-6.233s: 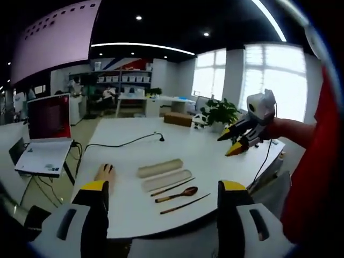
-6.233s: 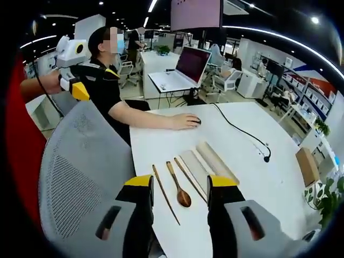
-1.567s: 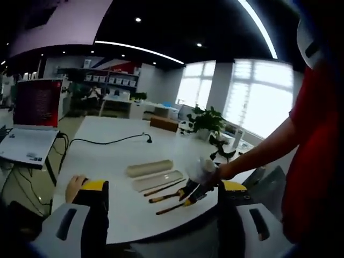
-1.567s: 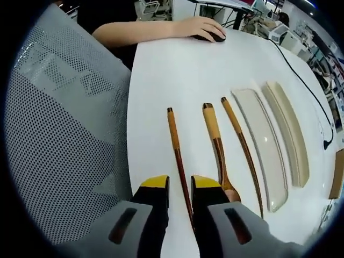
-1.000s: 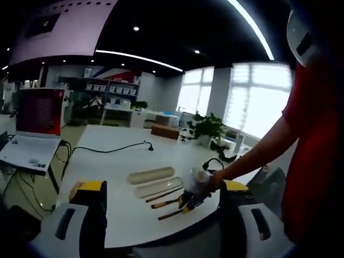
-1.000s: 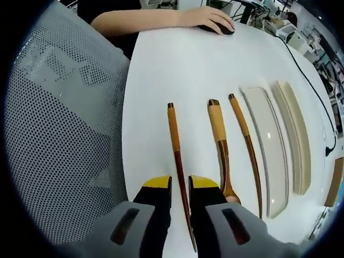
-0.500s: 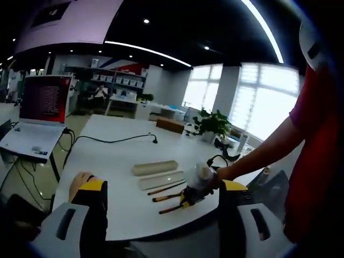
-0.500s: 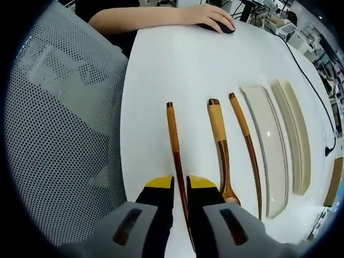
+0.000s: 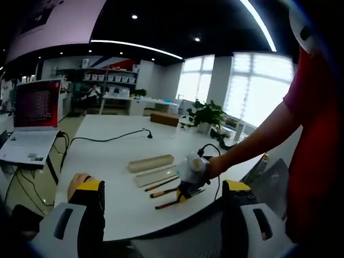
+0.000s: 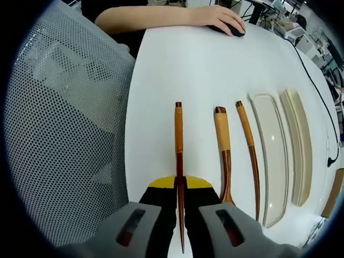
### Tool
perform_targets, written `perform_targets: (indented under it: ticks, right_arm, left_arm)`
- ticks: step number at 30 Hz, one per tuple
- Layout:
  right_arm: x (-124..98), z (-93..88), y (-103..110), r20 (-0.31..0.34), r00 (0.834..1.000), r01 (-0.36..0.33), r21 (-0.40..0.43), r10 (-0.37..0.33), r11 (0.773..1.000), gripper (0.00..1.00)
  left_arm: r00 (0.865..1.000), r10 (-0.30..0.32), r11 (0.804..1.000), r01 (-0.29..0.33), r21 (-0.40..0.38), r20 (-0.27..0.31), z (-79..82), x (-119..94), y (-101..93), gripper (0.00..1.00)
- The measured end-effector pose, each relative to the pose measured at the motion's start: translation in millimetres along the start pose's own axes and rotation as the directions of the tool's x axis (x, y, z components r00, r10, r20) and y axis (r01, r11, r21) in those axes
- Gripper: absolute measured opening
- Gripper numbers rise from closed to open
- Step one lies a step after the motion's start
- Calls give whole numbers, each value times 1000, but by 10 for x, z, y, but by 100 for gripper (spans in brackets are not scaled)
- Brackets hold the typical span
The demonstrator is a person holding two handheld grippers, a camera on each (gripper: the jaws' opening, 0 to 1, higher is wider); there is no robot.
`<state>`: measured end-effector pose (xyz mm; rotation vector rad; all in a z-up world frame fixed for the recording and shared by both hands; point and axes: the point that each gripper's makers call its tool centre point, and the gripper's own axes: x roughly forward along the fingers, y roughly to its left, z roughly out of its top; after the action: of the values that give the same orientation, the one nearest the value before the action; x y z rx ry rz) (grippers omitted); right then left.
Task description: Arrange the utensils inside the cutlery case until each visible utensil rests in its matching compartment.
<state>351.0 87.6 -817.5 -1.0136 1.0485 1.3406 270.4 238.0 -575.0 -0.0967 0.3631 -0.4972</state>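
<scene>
My right tongs point(image 10: 180, 188) are clamped on the nearest chopstick point(image 10: 178, 145); left tongs point(image 9: 161, 193) hang apart, idle. Spoon point(image 10: 223, 153) and second chopstick point(image 10: 248, 150) lie on the tabletop point(image 10: 177, 59) beside the empty case point(image 10: 271, 156), so I judge nothing is stowed.

We were in what looked like an open-plan office: a laptop point(image 9: 33, 121), white desks point(image 9: 115, 153), a mesh chair point(image 10: 64, 123), shelving point(image 9: 105, 79) and large windows point(image 9: 252, 91).
</scene>
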Motion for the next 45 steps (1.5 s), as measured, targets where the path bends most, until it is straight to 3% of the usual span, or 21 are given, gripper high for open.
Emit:
perform_targets:
  ticks: [25,45]
  right_arm:
    - [-318,30,-82,30,999,24,-21,-23,999,0]
    - [-577,64,-77,55,998,25,-10,-24,1000,0]
  left_arm:
    - [1000,1,999,-2,-33,-16,-77,46,25,92]
    - [997,-67,998,67,-10,23,65,98,-128,92]
